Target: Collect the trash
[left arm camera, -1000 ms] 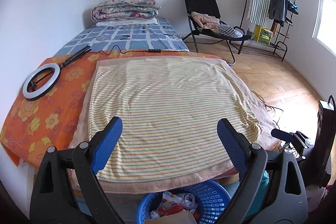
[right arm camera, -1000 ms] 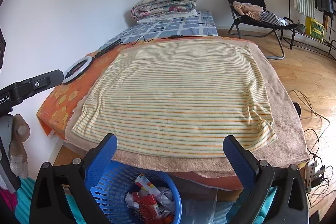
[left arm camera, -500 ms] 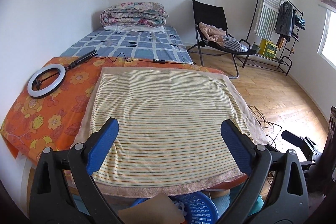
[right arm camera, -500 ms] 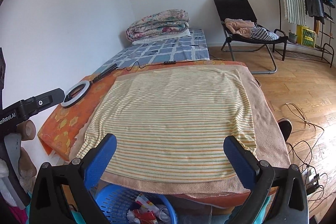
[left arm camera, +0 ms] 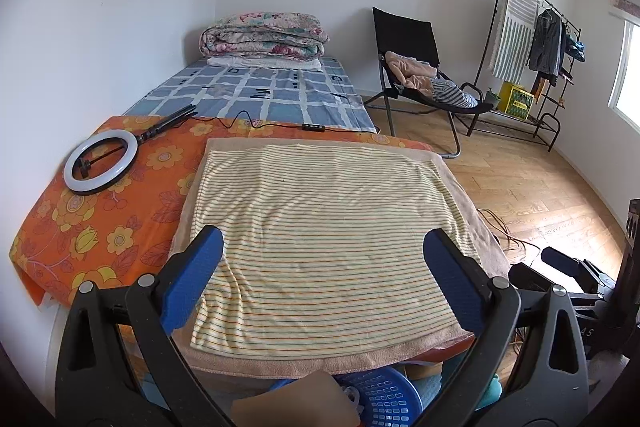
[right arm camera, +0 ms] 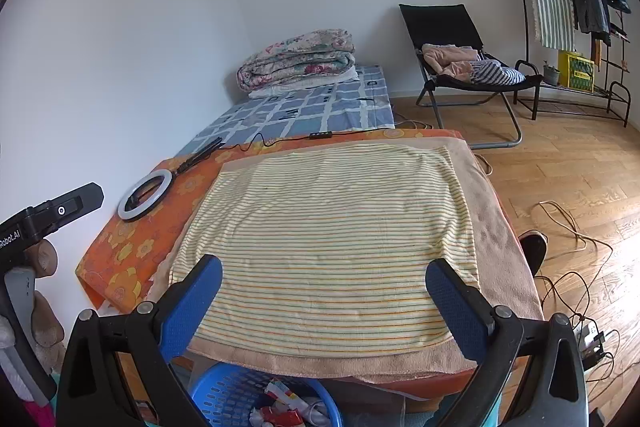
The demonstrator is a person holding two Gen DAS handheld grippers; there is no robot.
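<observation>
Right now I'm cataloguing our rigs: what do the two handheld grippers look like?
Both match: the left gripper and right gripper have black plastic frames with silver rivets and two blue textured fingers. White lettering marks the left gripper's side in the right view.

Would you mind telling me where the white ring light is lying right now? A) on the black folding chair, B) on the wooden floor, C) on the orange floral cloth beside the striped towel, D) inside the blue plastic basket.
C: the white ring light lies flat on the orange floral cloth, left of the yellow striped towel.
</observation>
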